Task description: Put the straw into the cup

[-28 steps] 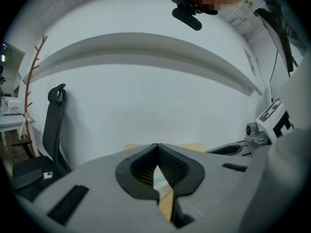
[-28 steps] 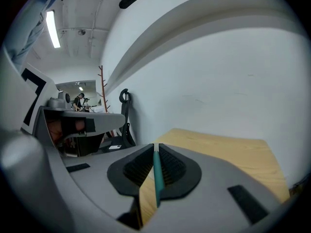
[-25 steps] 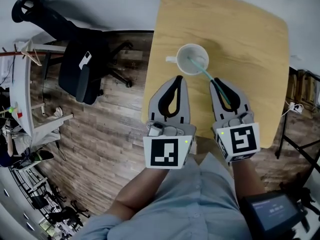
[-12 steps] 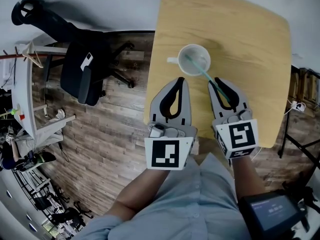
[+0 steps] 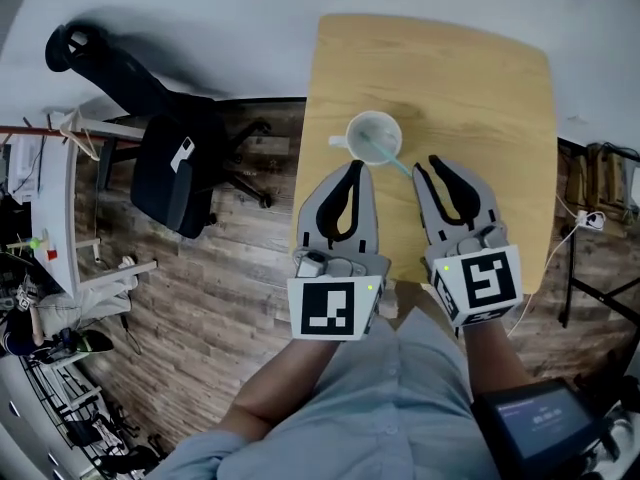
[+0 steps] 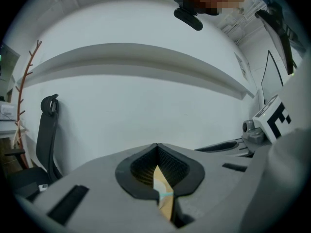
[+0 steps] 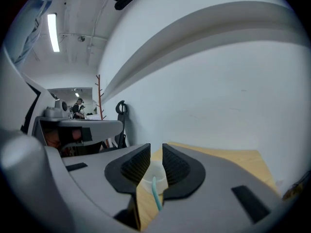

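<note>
A white cup (image 5: pixel 373 136) stands on the wooden table (image 5: pixel 480 98), its handle pointing left. The teal straw (image 5: pixel 388 152) sits in it and leans over the near right rim. My right gripper (image 5: pixel 428 165) is just short of the straw's free end, open, with a narrow gap between the jaws. In the right gripper view, the cup (image 7: pixel 153 173) and the straw (image 7: pixel 156 196) show through that gap of the right gripper (image 7: pixel 156 152). My left gripper (image 5: pixel 352 165) hangs over the table's left edge near the cup, shut and holding nothing; its jaws meet in the left gripper view (image 6: pixel 156 147).
A black office chair (image 5: pixel 175 173) stands on the wood floor left of the table. A coat stand (image 5: pixel 75 128) and a white desk are further left. Cables (image 5: pixel 585 220) lie by the table's right edge. A white wall runs behind the table.
The right gripper has opened and let go of the straw, which now rests in the cup by itself. Both grippers sit a little further back from the cup.
</note>
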Action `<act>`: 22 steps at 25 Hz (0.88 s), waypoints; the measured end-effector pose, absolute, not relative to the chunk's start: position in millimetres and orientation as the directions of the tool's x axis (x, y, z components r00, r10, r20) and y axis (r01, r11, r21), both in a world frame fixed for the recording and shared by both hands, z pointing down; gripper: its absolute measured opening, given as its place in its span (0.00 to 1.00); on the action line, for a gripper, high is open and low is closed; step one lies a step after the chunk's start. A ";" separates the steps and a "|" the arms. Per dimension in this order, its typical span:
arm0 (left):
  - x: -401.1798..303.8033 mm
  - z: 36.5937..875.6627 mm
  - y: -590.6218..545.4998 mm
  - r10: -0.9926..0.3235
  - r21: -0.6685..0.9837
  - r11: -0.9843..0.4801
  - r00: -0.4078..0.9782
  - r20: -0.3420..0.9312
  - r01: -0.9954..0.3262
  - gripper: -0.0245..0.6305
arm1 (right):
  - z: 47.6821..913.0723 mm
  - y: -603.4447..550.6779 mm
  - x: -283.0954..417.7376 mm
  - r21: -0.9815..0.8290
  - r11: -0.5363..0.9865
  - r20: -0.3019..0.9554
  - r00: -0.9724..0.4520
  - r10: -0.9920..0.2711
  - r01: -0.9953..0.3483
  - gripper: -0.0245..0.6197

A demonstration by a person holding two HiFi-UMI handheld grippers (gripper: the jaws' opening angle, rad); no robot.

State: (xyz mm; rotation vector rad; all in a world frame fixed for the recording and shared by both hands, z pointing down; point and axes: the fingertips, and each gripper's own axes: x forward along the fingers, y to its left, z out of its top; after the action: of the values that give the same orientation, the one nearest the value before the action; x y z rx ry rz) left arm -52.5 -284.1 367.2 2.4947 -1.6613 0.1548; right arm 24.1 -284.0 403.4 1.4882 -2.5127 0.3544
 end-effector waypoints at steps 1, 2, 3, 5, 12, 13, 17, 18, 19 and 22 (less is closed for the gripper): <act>-50.2 356.2 -283.7 -0.909 0.051 -0.389 0.392 0.142 -0.920 0.03 | 389.4 -283.9 25.5 -0.099 0.462 0.265 -0.471 -0.842 -0.881 0.15; -48.1 344.1 -283.6 -0.909 0.041 -0.398 0.400 0.118 -0.917 0.03 | 375.2 -283.8 25.9 -0.090 0.462 0.238 -0.470 -0.850 -0.882 0.15; -46.1 331.5 -283.8 -0.909 0.031 -0.406 0.407 0.092 -0.913 0.03 | 361.3 -283.6 25.6 -0.077 0.466 0.210 -0.471 -0.857 -0.881 0.15; -42.6 307.6 -283.7 -0.907 0.013 -0.420 0.420 0.043 -0.908 0.03 | 335.4 -282.8 24.0 -0.052 0.472 0.157 -0.474 -0.867 -0.880 0.15; -30.8 255.2 -275.2 -0.887 -0.031 -0.456 0.457 -0.065 -0.889 0.03 | 274.8 -280.5 25.3 0.032 0.433 0.028 -0.432 -0.901 -0.901 0.05; -30.3 250.3 -275.2 -0.883 -0.036 -0.461 0.462 -0.077 -0.887 0.03 | 268.7 -281.0 24.7 0.043 0.427 0.015 -0.427 -0.904 -0.903 0.05; -32.8 232.2 -277.2 -0.870 -0.052 -0.474 0.477 -0.123 -0.879 0.03 | 252.0 -283.4 20.0 0.072 0.411 -0.021 -0.413 -0.910 -0.909 0.04; -33.7 228.8 -277.5 -0.868 -0.051 -0.476 0.478 -0.131 -0.878 0.03 | 249.5 -283.6 19.6 0.072 0.406 -0.024 -0.409 -0.912 -0.911 0.04; -34.4 226.1 -277.8 -0.867 -0.050 -0.478 0.480 -0.136 -0.877 0.03 | 246.9 -284.1 19.5 0.073 0.403 -0.028 -0.406 -0.913 -0.912 0.04; -35.0 223.0 -279.2 -0.862 -0.050 -0.483 0.485 -0.149 -0.874 0.03 | 241.2 -285.8 18.6 0.080 0.404 -0.041 -0.408 -0.912 -0.911 0.04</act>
State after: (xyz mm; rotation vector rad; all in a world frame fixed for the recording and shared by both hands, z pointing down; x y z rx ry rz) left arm -35.0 -279.2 223.0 2.8075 -1.6495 -0.1681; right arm 18.6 -285.8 241.2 1.7043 -2.6242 -0.1398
